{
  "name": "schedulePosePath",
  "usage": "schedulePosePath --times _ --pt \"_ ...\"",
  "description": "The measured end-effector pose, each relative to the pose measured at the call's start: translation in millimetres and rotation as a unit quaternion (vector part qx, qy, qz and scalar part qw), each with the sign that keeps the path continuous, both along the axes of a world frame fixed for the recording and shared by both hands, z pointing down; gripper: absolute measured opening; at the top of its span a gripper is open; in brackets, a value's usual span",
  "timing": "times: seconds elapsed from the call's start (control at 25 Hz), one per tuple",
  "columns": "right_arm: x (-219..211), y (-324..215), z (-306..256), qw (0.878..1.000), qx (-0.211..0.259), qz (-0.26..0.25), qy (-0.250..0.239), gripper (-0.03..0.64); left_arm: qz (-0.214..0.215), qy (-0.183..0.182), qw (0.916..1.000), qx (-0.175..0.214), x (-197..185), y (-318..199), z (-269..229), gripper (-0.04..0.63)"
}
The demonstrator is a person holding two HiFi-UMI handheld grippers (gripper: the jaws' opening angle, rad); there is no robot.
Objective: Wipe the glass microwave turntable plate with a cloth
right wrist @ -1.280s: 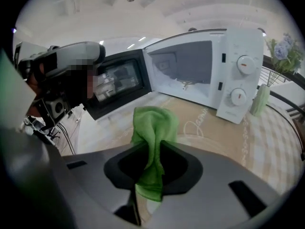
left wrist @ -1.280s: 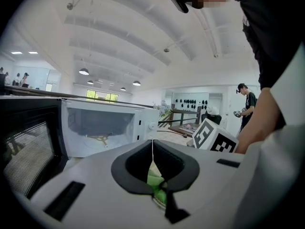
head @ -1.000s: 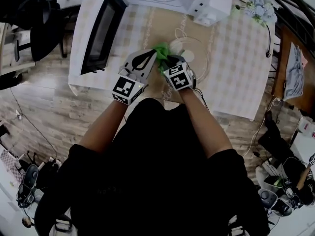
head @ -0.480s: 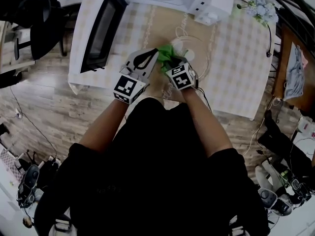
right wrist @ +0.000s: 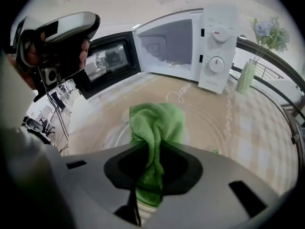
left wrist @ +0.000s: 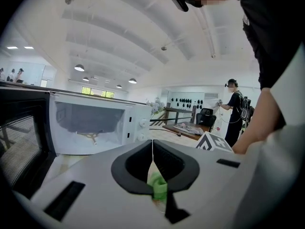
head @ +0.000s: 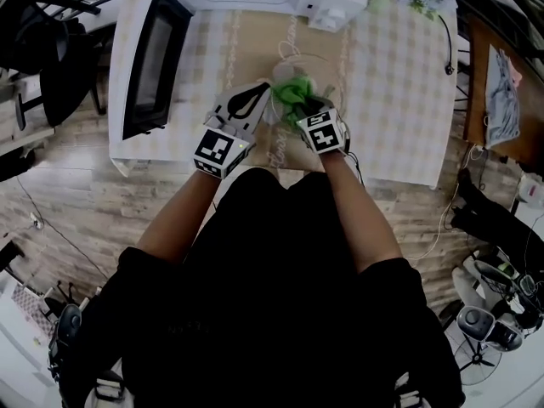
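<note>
The right hand-held gripper (right wrist: 153, 157) is clamping a bunched green cloth (right wrist: 159, 120) and pressing it onto the glass turntable plate (right wrist: 209, 120), which is lying on the counter (head: 391, 100) before the open microwave (right wrist: 190, 37). The left hand-held gripper (left wrist: 152, 147) is sitting by the plate's left rim, jaws together. I'd be wiping in overlapping circles, pressing lightly so the glass isn't skidding. The microwave cavity is holding only its roller ring (left wrist: 89, 136).

My right tongs (head: 303, 103) hold a green cloth (head: 295, 89) on the glass plate (head: 339, 78). My left tongs (head: 263, 89) sit at its left rim.
</note>
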State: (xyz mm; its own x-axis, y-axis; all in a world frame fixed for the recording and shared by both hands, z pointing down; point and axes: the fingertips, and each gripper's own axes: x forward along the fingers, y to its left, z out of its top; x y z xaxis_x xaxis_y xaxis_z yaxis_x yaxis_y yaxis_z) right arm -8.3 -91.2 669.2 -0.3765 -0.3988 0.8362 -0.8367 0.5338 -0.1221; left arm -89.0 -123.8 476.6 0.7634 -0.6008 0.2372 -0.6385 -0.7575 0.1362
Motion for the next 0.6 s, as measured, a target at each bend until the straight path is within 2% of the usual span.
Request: schedulePosePath --times 0.6 --pt "98.3 13.4 3.0 0.996 -0.004 0.088 0.034 0.091 0.044 0.007 0.9990 -0.006 46.0 8.8 4.4 0.021"
